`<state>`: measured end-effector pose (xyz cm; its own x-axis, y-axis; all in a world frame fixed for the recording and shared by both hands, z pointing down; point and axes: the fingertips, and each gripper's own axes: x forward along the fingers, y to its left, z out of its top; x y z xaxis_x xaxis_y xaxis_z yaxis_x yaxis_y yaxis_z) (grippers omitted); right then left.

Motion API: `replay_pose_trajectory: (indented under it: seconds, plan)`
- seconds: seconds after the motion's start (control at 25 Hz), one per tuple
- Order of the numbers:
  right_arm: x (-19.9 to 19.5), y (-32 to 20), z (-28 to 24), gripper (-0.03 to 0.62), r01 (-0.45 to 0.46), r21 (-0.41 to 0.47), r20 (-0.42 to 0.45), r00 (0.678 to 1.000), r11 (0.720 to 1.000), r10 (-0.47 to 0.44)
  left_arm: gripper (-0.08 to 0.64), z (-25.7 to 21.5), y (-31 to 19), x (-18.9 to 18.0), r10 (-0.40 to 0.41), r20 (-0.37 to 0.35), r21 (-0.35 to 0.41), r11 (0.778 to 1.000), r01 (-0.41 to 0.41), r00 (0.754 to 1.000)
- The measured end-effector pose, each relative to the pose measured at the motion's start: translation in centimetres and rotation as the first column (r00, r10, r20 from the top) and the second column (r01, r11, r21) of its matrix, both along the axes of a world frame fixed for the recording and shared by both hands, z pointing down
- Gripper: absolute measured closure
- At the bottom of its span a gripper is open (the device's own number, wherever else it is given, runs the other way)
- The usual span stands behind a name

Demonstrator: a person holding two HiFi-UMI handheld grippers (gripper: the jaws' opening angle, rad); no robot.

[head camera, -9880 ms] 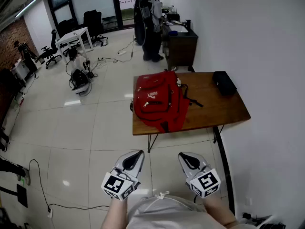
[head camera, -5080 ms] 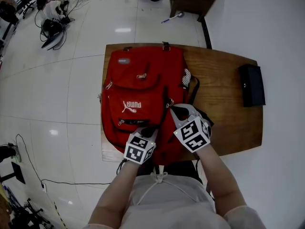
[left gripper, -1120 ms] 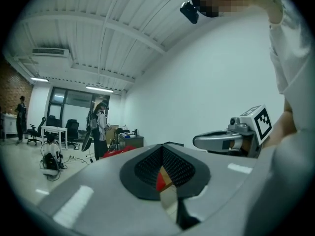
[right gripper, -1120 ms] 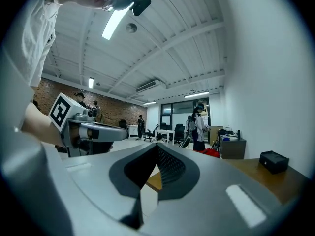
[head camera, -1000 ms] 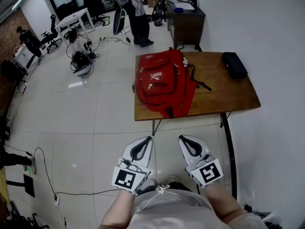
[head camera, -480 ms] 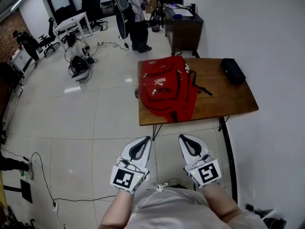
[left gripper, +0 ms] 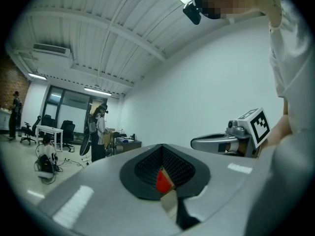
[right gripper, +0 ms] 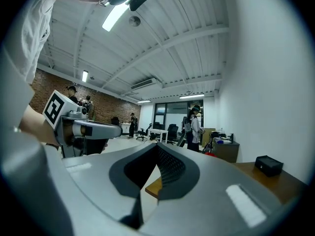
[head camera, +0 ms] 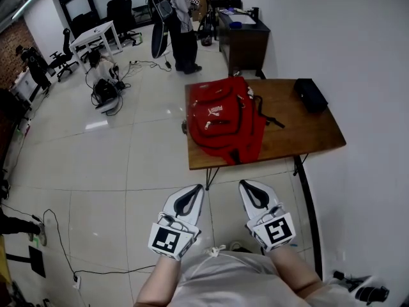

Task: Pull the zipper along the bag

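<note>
A red backpack (head camera: 220, 117) lies flat on the wooden table (head camera: 300, 133), part of it hanging over the near edge. Both grippers are held low by my body, well short of the table and touching nothing. The left gripper (head camera: 195, 189) and the right gripper (head camera: 245, 185) point toward the table, both shut with nothing in them. In the left gripper view a sliver of the red backpack (left gripper: 164, 182) shows through the left gripper (left gripper: 163, 154), with the right gripper (left gripper: 224, 141) alongside. The right gripper view shows the right gripper (right gripper: 157, 149), the table's edge (right gripper: 152, 187) and the left gripper (right gripper: 86, 128).
A black case (head camera: 311, 94) lies at the table's far right corner. White tiled floor (head camera: 128, 171) separates me from the table. A person (head camera: 177, 11) stands beside a dark desk (head camera: 243, 37) at the back. Office chairs and cables lie far left.
Five seconds ago both grippers were at the backpack; now I stand back from the table with them by my body. Over the last second only the view shifted slightly.
</note>
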<state>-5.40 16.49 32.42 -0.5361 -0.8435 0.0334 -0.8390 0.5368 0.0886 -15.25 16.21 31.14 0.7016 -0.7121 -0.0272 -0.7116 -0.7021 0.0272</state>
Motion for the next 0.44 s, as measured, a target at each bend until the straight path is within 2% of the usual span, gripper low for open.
replay_pose_trajectory:
  seconds: [0.16,0.44]
  plan:
    - [-0.56,0.29,0.14,0.588,0.013,0.007,-0.014,1.000,1.000,-0.013,0.554,0.80,0.19,-0.53,0.001,0.026,-0.018,1.000,0.000,1.000]
    - [-1.00,0.67,0.48,0.588,0.011,0.010,-0.026,1.000,1.000,-0.011,0.554,0.93,0.35,-0.87,0.005,0.012,-0.016,1.000,-0.005,1.000]
